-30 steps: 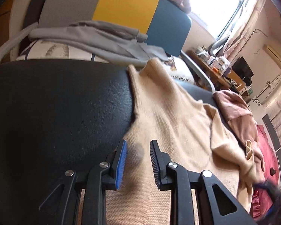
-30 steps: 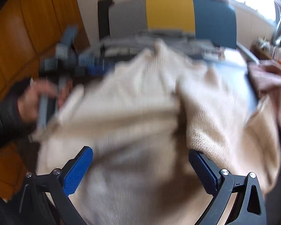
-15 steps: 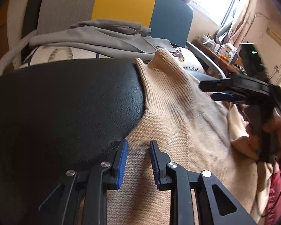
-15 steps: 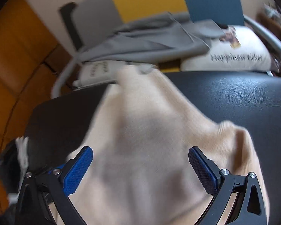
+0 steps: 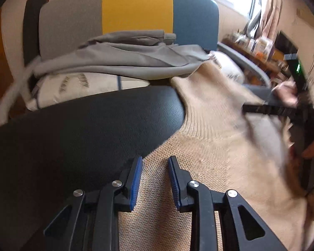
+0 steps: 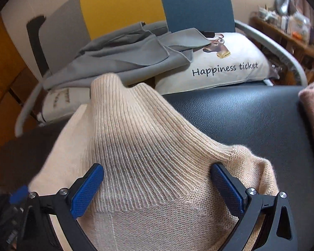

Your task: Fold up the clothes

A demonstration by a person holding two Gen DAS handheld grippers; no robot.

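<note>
A beige knit sweater (image 5: 209,156) lies spread on a black leather surface (image 5: 83,136). Its ribbed collar (image 6: 136,136) points toward the pillows. My left gripper (image 5: 155,167) hovers over the sweater's left edge where it meets the leather, open by a narrow gap with nothing between its blue pads. My right gripper (image 6: 157,179) is wide open and straddles the base of the ribbed collar, one blue pad on each side. In the left wrist view the right gripper (image 5: 261,109) is blurred, held by a hand at the far right.
A grey garment (image 6: 125,56) lies on printed pillows (image 6: 219,69) behind the surface, against a grey, yellow and blue chair back (image 5: 136,6). A pink-brown garment (image 6: 312,108) sits at the right edge. A cluttered shelf (image 6: 286,23) stands at the far right.
My right gripper has swung in and come down over the ribbed collar, still wide open. The left gripper has stayed at the sweater's left edge with the same narrow gap.
</note>
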